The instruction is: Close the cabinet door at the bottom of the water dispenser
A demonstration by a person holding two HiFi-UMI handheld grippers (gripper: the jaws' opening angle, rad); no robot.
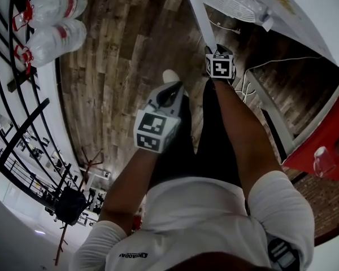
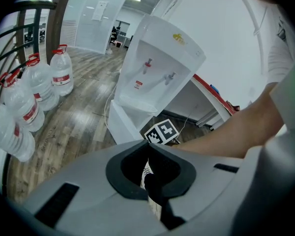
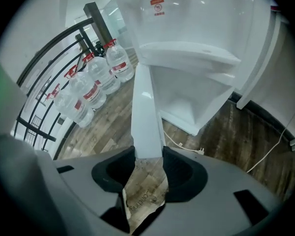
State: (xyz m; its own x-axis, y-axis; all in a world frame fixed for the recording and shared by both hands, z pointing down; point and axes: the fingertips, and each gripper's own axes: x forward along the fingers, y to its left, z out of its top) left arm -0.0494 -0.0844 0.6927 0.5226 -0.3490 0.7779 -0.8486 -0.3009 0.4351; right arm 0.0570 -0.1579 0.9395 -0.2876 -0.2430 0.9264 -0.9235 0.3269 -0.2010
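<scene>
My right claw (image 3: 148, 156) pinches the edge of the cabinet door (image 3: 146, 109) beneath the water dispenser (image 3: 201, 18); my left claw (image 2: 150, 151) is closed and empty, farther back.

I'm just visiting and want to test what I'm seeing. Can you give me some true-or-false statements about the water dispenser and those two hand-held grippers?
1. The cabinet door at the bottom of the water dispenser stands open. True.
2. The right gripper has the door's edge between its jaws. True.
3. The left gripper holds a water bottle. False: its jaws are together and hold nothing.
4. The water bottles sit on top of the dispenser. False: they stand on the floor.
</scene>
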